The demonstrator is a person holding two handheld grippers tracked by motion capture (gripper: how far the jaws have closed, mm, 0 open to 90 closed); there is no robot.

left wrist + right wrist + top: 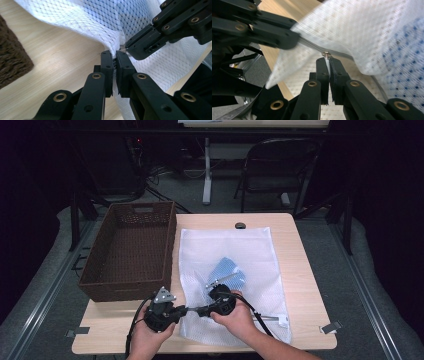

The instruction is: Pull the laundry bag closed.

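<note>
A white mesh laundry bag [250, 250] lies flat on the wooden table [300, 270], with a blue cloth [227, 270] inside it. At the bag's near left edge the two grippers meet tip to tip. My left gripper [189, 310] [115, 53] is shut on the bag's mesh edge [95, 22], which is lifted slightly. My right gripper [200, 310] [326, 59] is shut on the small metal zipper pull [326, 53] just beside it. The right gripper [128, 47] shows close by in the left gripper view, and the left gripper [295, 38] in the right gripper view.
A brown woven basket [131, 247] stands at the table's left, close to the bag. A small black disc [240, 225] sits at the far table edge. A folding chair [280, 165] and desk legs stand beyond the table.
</note>
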